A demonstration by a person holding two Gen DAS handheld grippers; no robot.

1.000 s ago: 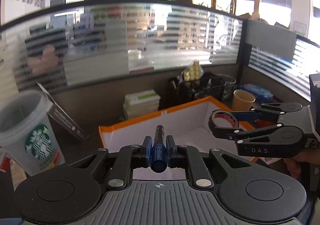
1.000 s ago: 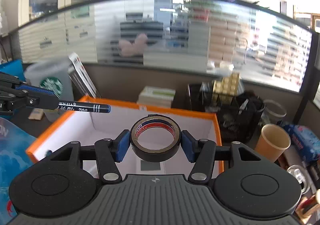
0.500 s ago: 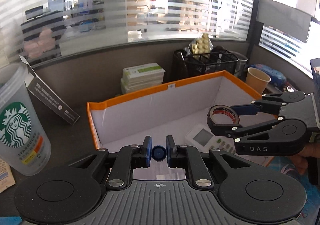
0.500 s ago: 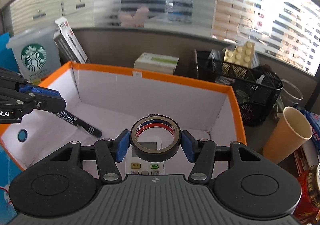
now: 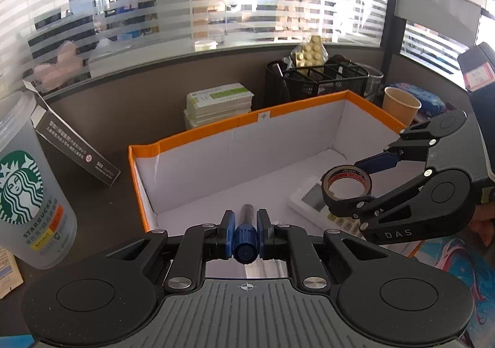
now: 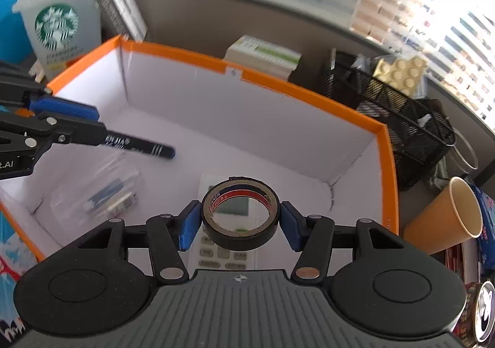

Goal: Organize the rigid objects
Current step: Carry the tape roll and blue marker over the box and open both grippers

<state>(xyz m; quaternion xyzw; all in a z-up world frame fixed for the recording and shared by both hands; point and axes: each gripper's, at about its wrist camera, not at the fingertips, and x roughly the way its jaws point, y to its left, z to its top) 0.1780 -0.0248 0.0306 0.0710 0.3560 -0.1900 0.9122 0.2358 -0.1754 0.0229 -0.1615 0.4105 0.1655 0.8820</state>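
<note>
Both grippers have dipped lower over the orange box (image 5: pixel 198 134) since a second ago. Left gripper (image 5: pixel 244 232) jaws pinch a marker (image 5: pixel 246 235); right gripper (image 6: pixel 239 222) jaws clamp a tape roll (image 6: pixel 239 224). Dropped now, the roll probably smacks the remote (image 6: pixel 225 215) underneath and bounces.

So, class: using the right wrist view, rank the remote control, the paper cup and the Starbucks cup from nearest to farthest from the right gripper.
1. Remote control: directly beneath the right gripper, inside the orange box.
2. Paper cup: to the right, outside the box.
3. Starbucks cup: far upper left, beyond the box's corner.
</note>
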